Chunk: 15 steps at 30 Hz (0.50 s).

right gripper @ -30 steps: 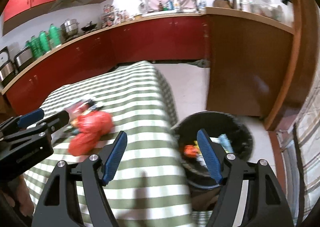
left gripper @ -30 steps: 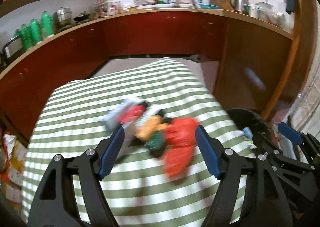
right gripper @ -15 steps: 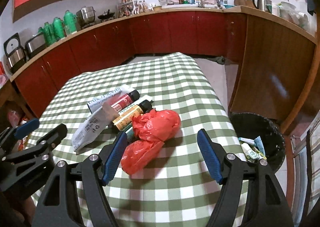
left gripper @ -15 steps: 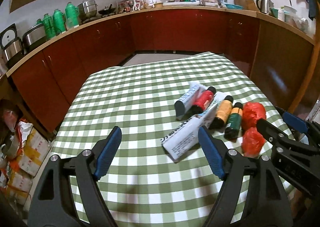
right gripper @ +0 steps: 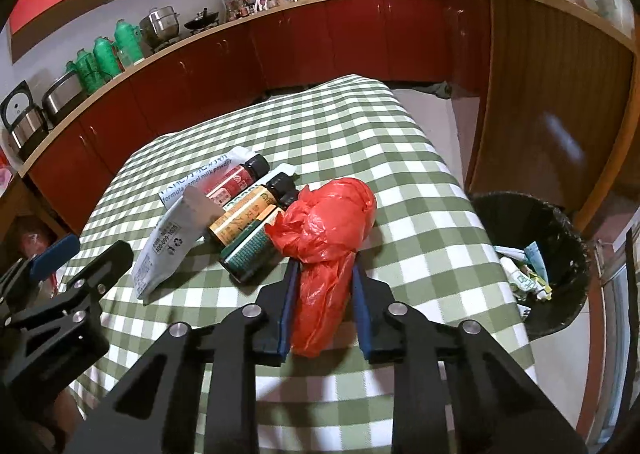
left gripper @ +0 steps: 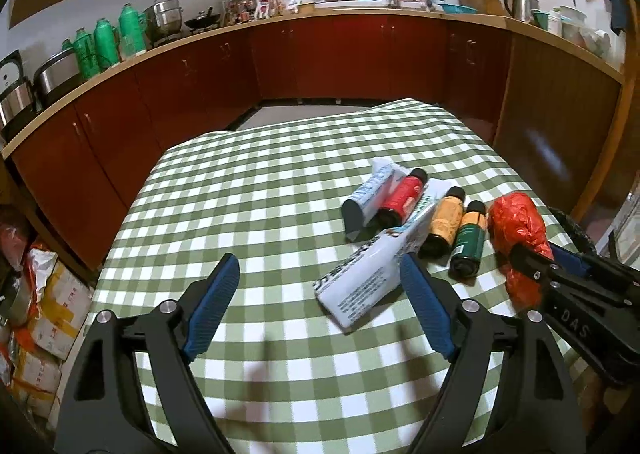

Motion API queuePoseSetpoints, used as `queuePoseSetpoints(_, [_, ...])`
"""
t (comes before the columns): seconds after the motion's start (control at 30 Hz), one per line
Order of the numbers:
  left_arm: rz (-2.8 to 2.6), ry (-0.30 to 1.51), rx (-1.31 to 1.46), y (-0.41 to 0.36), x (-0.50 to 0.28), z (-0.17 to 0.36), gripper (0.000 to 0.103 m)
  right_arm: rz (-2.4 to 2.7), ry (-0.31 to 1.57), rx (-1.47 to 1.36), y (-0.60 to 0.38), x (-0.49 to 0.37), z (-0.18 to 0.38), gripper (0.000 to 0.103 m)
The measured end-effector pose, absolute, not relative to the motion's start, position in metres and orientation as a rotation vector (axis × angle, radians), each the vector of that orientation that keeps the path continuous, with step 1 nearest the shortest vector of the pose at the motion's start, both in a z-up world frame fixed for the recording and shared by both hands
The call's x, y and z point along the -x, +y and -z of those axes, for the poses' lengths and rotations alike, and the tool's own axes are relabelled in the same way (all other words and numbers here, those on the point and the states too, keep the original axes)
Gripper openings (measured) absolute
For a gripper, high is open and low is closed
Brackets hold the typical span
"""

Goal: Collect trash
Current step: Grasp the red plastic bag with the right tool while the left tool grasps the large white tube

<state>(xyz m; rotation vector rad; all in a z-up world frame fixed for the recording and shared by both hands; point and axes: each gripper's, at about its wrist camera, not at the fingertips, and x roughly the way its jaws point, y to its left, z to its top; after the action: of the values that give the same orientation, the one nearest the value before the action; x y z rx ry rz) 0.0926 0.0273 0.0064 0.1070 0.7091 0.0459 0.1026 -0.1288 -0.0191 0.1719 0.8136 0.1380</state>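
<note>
- Kitchen, red cabinets; green-and-white checked tablecloth [right gripper: 400, 158] on table.
- Right gripper [right gripper: 323, 308] clamped on crumpled red plastic bag [right gripper: 328, 222], bag lying on cloth by small bottles.
- Left gripper [left gripper: 320, 310] spread wide, empty.
- Black trash bin [right gripper: 560, 238] on floor, right of table.

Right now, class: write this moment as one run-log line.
left gripper: open, empty | right gripper: shut on red plastic bag | bottles: on table | bin: beside table
</note>
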Motion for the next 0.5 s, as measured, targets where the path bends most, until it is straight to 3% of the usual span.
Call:
queuePoseSetpoints(0.3, [0.03,0.769,-0.145,0.012,-0.106,0.014,0.079,-0.113,0.791,-0.154,-0.148,-0.09,0.015,0.023])
queuePoseSetpoints(0.5, [0.057,0.828,-0.13,0.012,-0.112,0.028,0.047,-0.106,0.788,-0.147,-0.154,-0.086,0.016,0.023])
